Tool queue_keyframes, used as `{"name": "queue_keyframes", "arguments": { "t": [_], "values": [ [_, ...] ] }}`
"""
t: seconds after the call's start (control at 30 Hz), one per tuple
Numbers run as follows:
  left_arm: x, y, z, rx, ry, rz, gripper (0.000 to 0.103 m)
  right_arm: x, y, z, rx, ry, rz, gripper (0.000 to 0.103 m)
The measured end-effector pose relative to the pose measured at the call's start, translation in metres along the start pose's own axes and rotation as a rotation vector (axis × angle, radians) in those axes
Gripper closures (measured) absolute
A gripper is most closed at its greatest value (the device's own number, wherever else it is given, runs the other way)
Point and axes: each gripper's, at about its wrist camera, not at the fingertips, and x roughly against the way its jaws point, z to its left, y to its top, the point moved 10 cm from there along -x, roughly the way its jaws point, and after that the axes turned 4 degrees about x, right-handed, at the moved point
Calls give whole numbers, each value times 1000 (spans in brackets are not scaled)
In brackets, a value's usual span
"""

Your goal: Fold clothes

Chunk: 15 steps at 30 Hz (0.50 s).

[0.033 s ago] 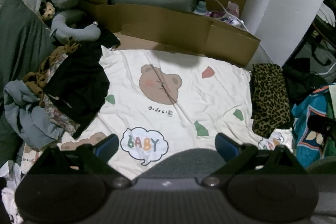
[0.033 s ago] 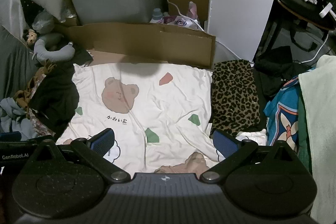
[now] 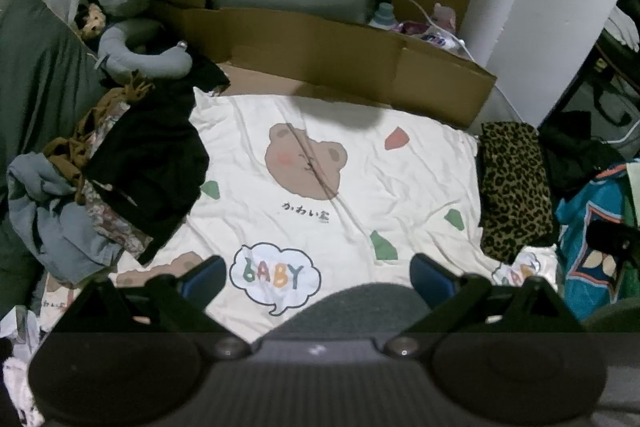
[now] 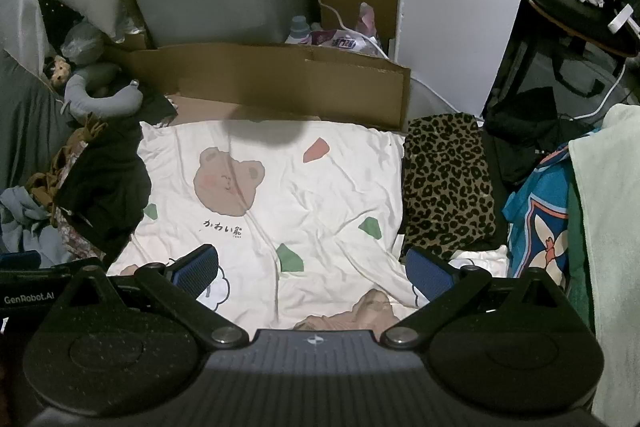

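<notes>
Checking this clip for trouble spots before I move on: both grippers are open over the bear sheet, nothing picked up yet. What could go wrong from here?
1. The clothes pile is tangled, a black garment over floral and grey pieces, so the left gripper may drag up several at once.
2. The pile overlaps the bear sheet; a grasp there could catch the sheet too.
3. The leopard-print cloth lies at the sheet's right edge, where the right gripper could knock it.

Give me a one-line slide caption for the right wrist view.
Open right gripper hovers over a cream bear-print sheet, leopard-print garment at right, dark clothes pile at left.
</notes>
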Motion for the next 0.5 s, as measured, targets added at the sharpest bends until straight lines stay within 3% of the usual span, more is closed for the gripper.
{"name": "queue_keyframes", "arguments": {
  "t": [0.17, 0.27, 0.5],
  "values": [
    [2, 1, 3, 16, -13, -11, 4, 7, -10, -7, 0, -4, -21, 0],
    [2, 3, 3, 15, -8, -10, 4, 1, -2, -2, -6, -31, 25, 0],
    [0, 5, 5, 23, 11, -9, 4, 2, -1, -8, -25, -5, 1, 0]
  ]
}}
